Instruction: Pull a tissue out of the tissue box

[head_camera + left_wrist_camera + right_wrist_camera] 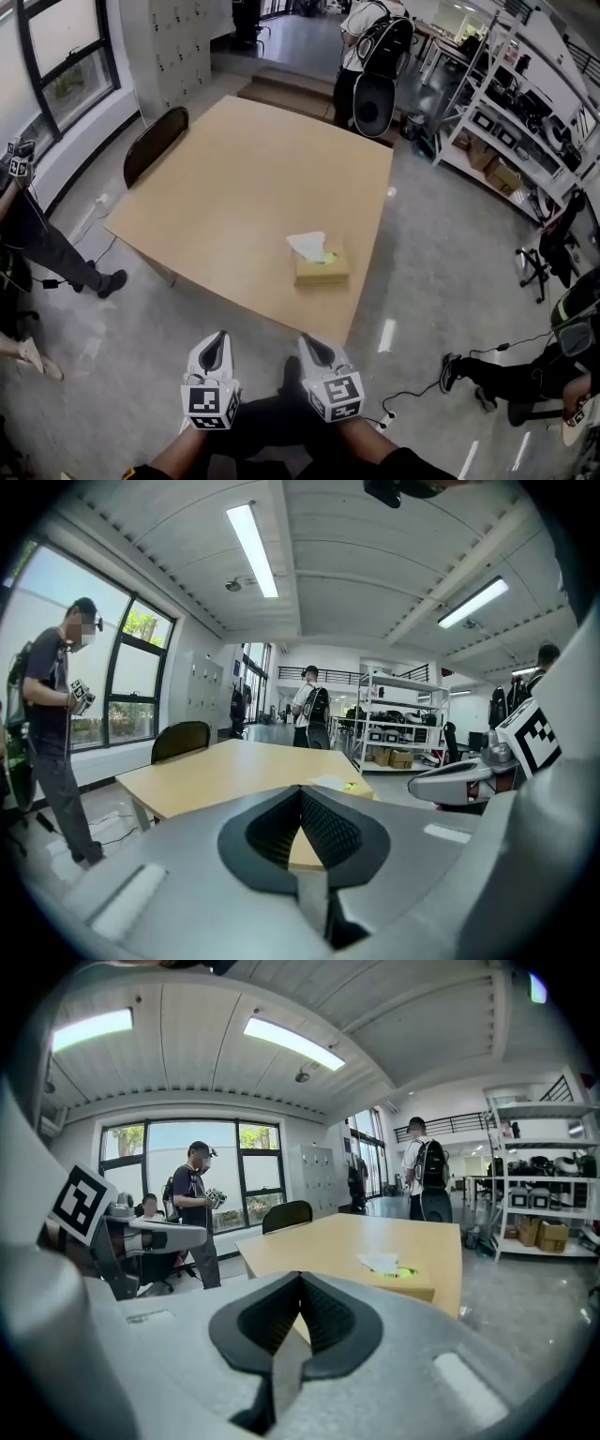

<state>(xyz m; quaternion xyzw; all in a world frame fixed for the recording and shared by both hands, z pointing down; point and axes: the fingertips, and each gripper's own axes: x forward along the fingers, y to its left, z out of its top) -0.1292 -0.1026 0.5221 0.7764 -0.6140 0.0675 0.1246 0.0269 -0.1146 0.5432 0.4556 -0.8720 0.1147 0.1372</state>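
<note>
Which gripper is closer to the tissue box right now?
Right. The right gripper is short of the table, nearly in line with the tissue box; the left gripper is farther off to the left.

Head view looks steeply down on the table [234,187]; both gripper views face it low from nearby, sharing the tissue box [322,269].

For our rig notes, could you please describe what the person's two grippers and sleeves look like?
The left gripper and right gripper have pale grey tapered shells, black ribbed pads and a black-and-white marker cube each. The sleeves are black.
</note>
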